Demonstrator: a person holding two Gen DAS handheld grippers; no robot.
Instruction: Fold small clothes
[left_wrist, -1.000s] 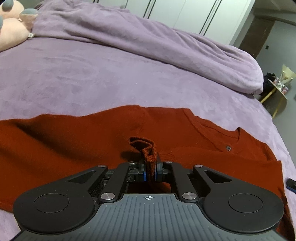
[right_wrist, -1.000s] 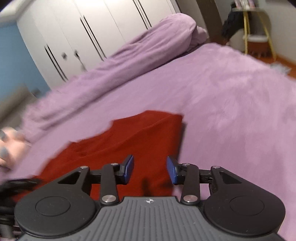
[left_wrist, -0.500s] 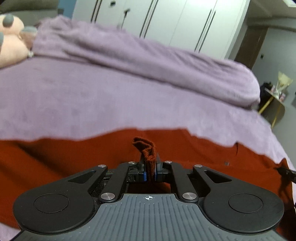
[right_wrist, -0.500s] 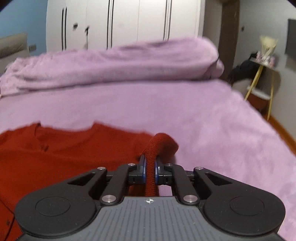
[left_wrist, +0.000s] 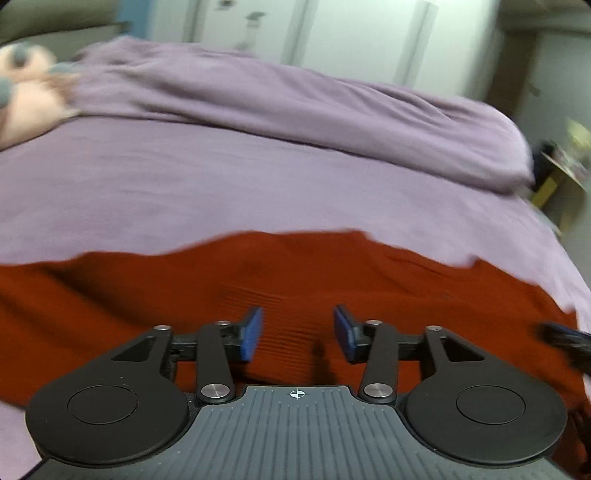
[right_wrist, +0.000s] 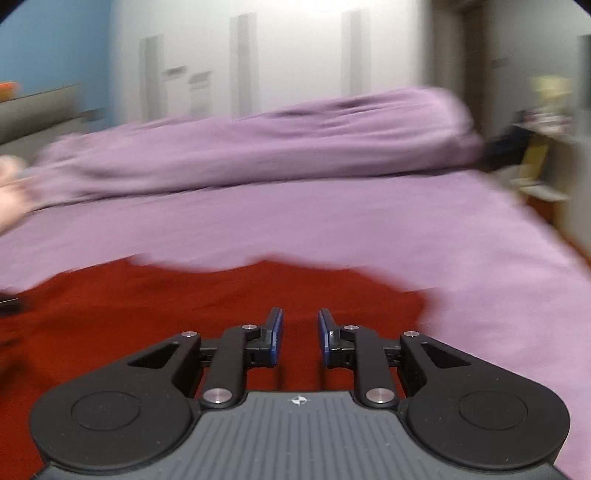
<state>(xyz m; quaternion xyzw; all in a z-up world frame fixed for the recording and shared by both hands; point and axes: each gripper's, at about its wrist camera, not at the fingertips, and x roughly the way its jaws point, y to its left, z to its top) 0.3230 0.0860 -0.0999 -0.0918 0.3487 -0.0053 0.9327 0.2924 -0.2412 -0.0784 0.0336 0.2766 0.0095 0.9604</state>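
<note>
A rust-red knit sweater (left_wrist: 295, 273) lies spread flat on the purple bed (left_wrist: 221, 184). It also shows in the right wrist view (right_wrist: 184, 295), where its right edge ends just past the gripper. My left gripper (left_wrist: 297, 332) is open and empty, just above the sweater's ribbed part. My right gripper (right_wrist: 300, 338) is open and empty, low over the sweater near its right edge. Part of the right gripper (left_wrist: 565, 339) shows at the right edge of the left wrist view. Both views are blurred by motion.
A rolled purple duvet (left_wrist: 295, 99) lies across the far side of the bed. A pink plush toy (left_wrist: 22, 99) sits at the far left. White wardrobe doors (right_wrist: 258, 62) stand behind. A yellow-legged side table (left_wrist: 561, 173) stands off the bed at right.
Both grippers have let go of the sweater folds they pinched half a second ago and now stand open. The sweater has dropped flat on the bed.
</note>
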